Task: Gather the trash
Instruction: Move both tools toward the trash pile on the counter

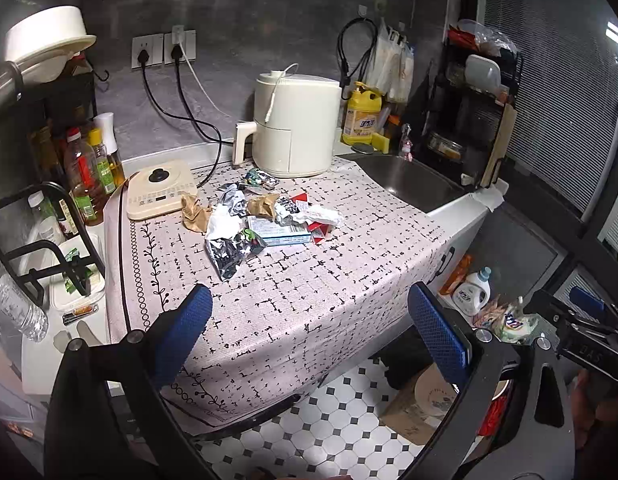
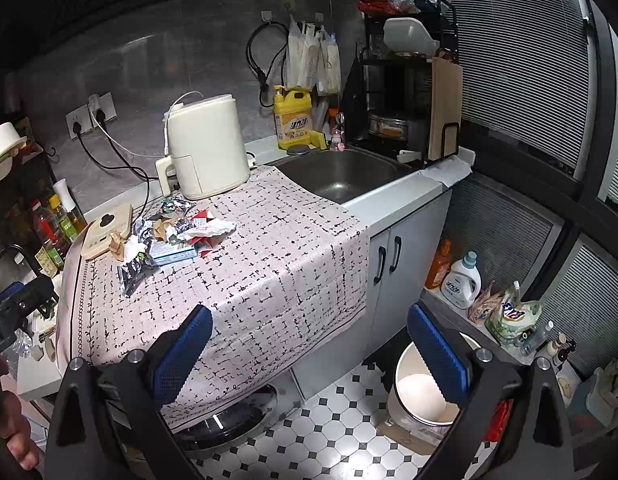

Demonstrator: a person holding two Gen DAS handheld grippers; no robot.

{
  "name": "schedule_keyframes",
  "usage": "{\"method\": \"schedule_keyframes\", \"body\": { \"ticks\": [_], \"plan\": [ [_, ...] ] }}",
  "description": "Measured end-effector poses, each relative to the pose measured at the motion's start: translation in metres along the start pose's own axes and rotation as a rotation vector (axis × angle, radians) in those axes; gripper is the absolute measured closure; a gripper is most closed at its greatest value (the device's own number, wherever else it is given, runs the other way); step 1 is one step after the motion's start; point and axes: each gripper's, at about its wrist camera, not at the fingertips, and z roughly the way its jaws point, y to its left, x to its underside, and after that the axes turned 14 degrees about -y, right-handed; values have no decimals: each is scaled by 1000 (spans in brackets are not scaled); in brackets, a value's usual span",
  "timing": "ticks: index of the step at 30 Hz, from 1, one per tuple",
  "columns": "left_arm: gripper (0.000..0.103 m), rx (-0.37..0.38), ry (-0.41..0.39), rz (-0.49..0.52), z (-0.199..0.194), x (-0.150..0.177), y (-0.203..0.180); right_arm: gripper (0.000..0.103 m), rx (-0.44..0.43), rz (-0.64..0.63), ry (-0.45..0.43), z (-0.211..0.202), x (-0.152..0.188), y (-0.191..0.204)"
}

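Crumpled wrappers (image 1: 253, 220) lie heaped on the tablecloth (image 1: 309, 280) between induction cooker (image 1: 161, 196) and air fryer (image 1: 295, 124), both grippers (image 1: 309, 336) (image 2: 309, 352) gaping empty, well short.

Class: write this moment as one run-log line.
stage: start | left gripper: open, empty | right gripper: open, empty | crumpled wrapper pile: untouched on patterned tablecloth
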Motion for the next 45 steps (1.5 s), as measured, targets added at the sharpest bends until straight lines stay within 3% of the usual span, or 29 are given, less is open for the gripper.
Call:
{"method": "schedule_keyframes", "body": {
  "ticks": [17,45],
  "plan": [
    [6,-82,-22,-20,-19,5,15,7,-31,-11,-13,-1,-8,13],
    [6,-47,15,-6,-18,10,26,7,-3,22,10,-3,5,19]
  ]
}}
